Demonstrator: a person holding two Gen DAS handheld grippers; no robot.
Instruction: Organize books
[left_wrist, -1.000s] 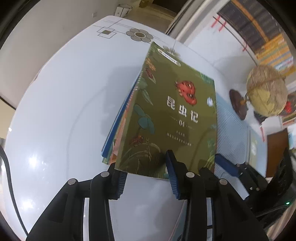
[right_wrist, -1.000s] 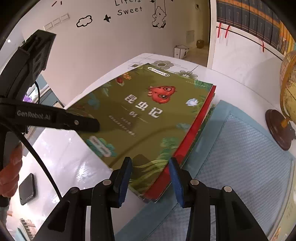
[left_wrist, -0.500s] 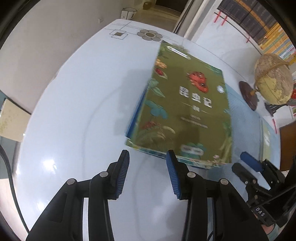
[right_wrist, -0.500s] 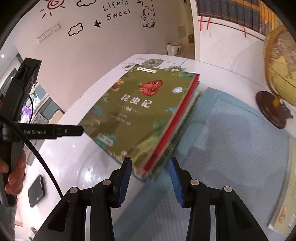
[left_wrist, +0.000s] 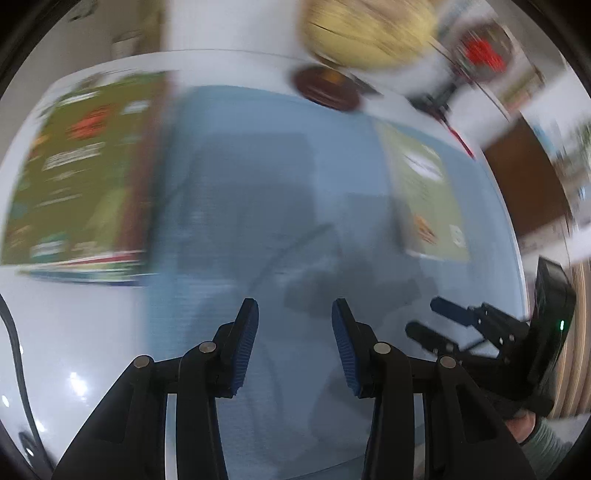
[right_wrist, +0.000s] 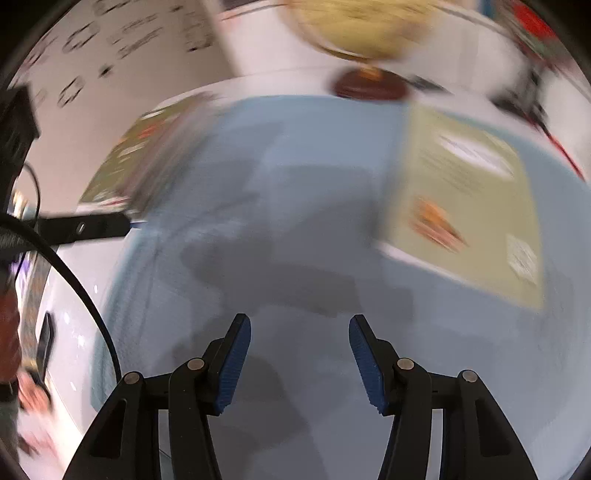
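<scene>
Both views are smeared by fast motion. A stack of books with a dark green cover (left_wrist: 85, 177) lies at the left edge of the blue mat (left_wrist: 273, 192); it shows as the stack (right_wrist: 147, 158) in the right wrist view too. A single pale green book (left_wrist: 424, 199) lies on the mat's right side, seen larger as the book (right_wrist: 469, 206). My left gripper (left_wrist: 295, 339) hangs open over bare mat with nothing between its fingers. My right gripper (right_wrist: 299, 354) is over the mat (right_wrist: 288, 221) as well, its jaws opening and empty. In the left wrist view the right gripper (left_wrist: 439, 317) appears at the right.
A globe (left_wrist: 369, 29) on a dark round base (left_wrist: 325, 88) stands behind the mat on the white table (left_wrist: 74, 332). A black cable (right_wrist: 74, 280) and the left tool's finger (right_wrist: 85, 229) cross the left of the right wrist view. A hand (right_wrist: 33, 395) shows at lower left.
Both grippers have let go of the green stack and swept right, over the blue mat. The stack now lies off to the left, and the right jaws stand wider.
</scene>
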